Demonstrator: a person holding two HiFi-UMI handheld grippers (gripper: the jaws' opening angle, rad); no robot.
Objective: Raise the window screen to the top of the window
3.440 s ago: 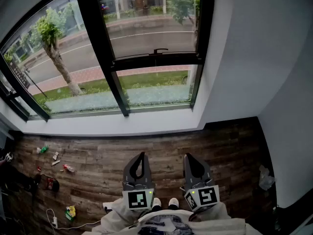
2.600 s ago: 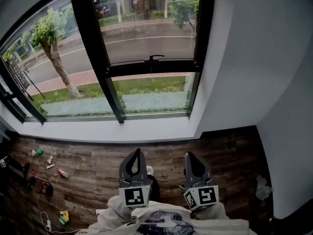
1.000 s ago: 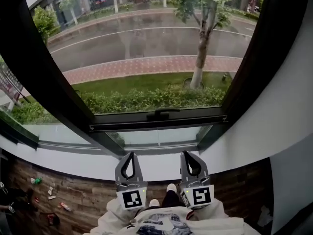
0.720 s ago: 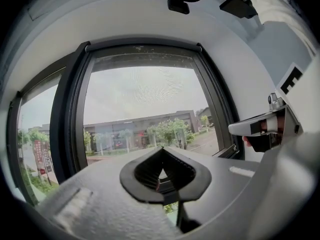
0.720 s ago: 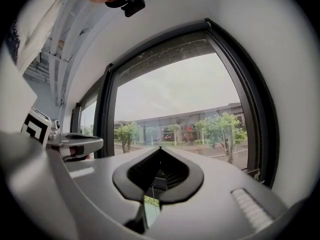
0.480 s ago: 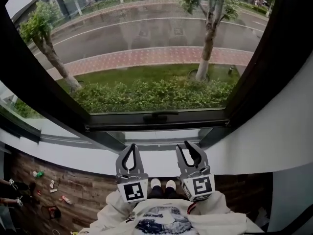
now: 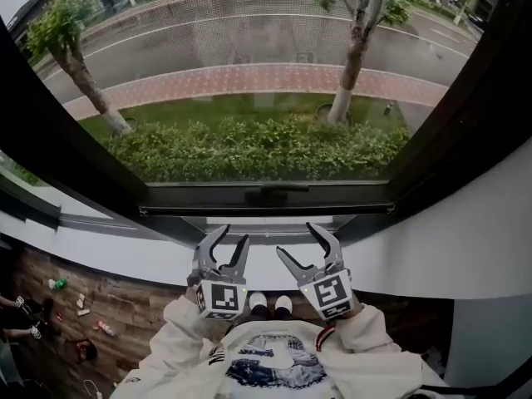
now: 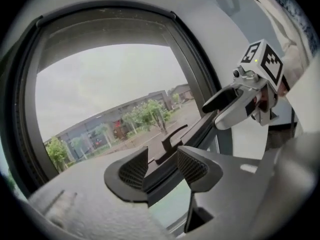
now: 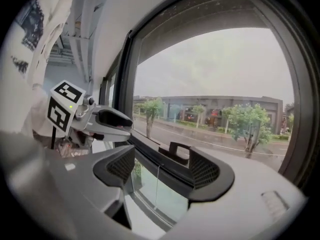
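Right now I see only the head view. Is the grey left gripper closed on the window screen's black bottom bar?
Observer: No. The left gripper has just been opening its jaws; in its view the black bar shows beyond the gap, unpressed.
Operator: And the right?
Observer: The right gripper has also just been opening, empty; the bar's black handle shows between its tips.
Operator: Is the top visible?
Observer: Yes, the dark top frame, high above the bar.
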